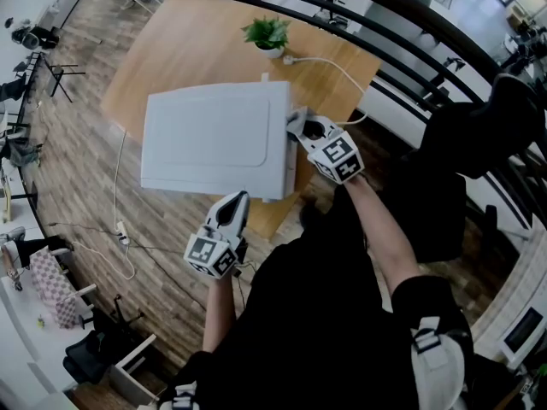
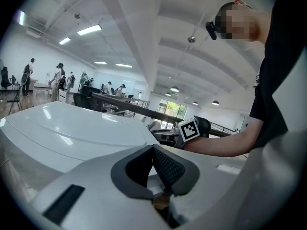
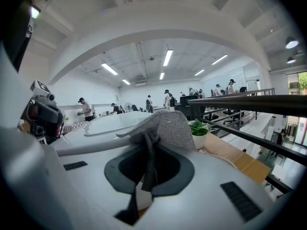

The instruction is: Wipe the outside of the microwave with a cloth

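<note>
Microwave: a white microwave [image 1: 214, 135] sits at the near edge of a wooden table [image 1: 171, 41], closest to the person. Its smooth top faces the head view.
Cloth: a grey woven cloth [image 3: 165, 126] is bunched up at the microwave's top right corner.
Right claw: the right gripper [image 3: 146, 171] has its jaws closed tight on a fold of the cloth. The rest of the cloth fans out past the tips.
Left claw: the left gripper [image 1: 235, 203] hangs just in front of the microwave's near side. Its jaws are together with nothing between them.
Handling: the cloth looks light, soft and floppy. It is best pinched at a gathered fold so that a loose flap meets the casing. The casing looks hard and slick.
Also on the table: a small potted plant [image 1: 268, 34] stands near the far edge, with a white cable [image 1: 333, 65] beside it.
</note>
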Demonstrator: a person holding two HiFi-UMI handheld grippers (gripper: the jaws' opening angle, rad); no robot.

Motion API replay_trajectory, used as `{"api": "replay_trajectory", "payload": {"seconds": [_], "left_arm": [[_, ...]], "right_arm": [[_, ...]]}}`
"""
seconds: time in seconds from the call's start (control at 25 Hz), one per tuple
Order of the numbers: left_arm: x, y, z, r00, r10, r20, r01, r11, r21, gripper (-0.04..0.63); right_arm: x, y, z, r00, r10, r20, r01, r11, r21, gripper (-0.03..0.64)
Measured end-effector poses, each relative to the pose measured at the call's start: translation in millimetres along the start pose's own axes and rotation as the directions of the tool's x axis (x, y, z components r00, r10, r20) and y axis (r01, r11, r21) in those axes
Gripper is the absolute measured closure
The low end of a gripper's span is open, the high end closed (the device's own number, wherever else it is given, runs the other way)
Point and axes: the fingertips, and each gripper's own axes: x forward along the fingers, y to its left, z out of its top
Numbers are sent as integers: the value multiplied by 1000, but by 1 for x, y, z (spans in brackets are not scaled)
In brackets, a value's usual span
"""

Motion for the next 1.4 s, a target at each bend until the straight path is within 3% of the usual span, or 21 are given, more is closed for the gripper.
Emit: {"api": "replay_trajectory", "payload": {"seconds": [0.6, 1.4], "left_arm": [[-2, 1, -1, 1000, 14, -11, -14, 1000, 4, 595], [-1, 1, -1, 1000, 13, -23, -13, 1000, -1, 595]], "right_arm": [[20, -38, 9, 999, -31, 9, 31, 999, -16, 601], [43, -79, 7, 993, -77, -89, 72, 996, -58, 601]]}}
